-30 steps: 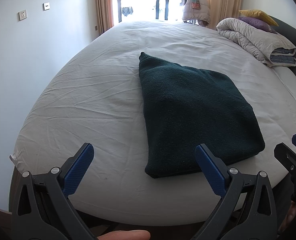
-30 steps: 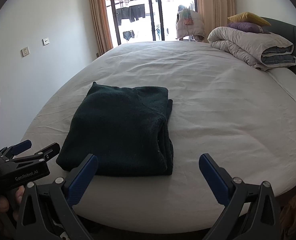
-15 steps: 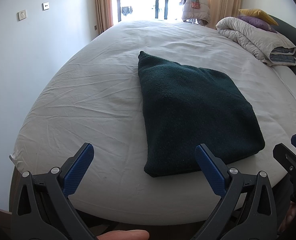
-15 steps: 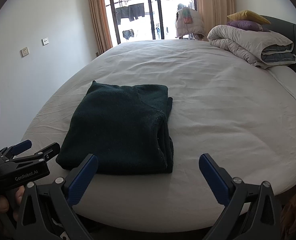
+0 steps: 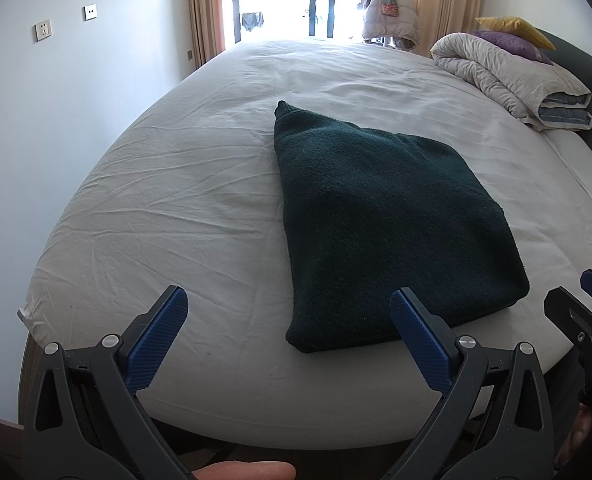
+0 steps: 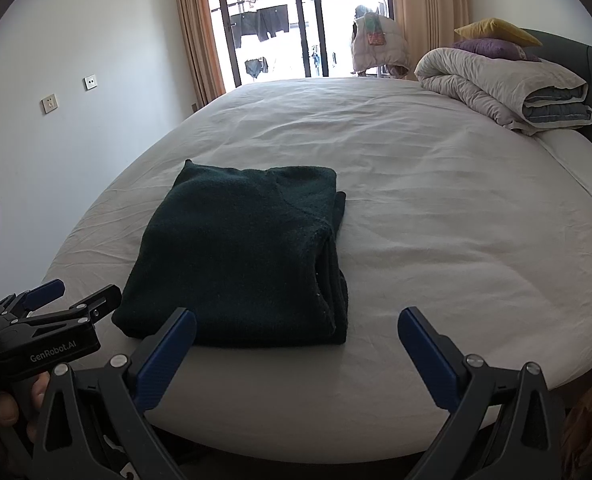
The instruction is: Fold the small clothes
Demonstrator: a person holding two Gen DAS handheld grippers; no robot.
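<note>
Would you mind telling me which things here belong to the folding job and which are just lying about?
Part of the job:
- dark green sweater, lying folded on the bed
- left hand-held gripper, open
- right hand-held gripper, open

Just lying about:
- rolled duvet
- yellow pillow
- purple pillow
- white vest by the window

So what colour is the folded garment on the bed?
Dark green folded garment, plain, no pattern; clearest in the right wrist view.

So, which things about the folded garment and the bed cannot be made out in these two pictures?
- Folded dark green garment: its type and its underside, hidden by its own layers, both views.
- Bed: near edge covered by the left gripper and right gripper, jaws open.
- Balcony laundry: washed out by glare.
</note>
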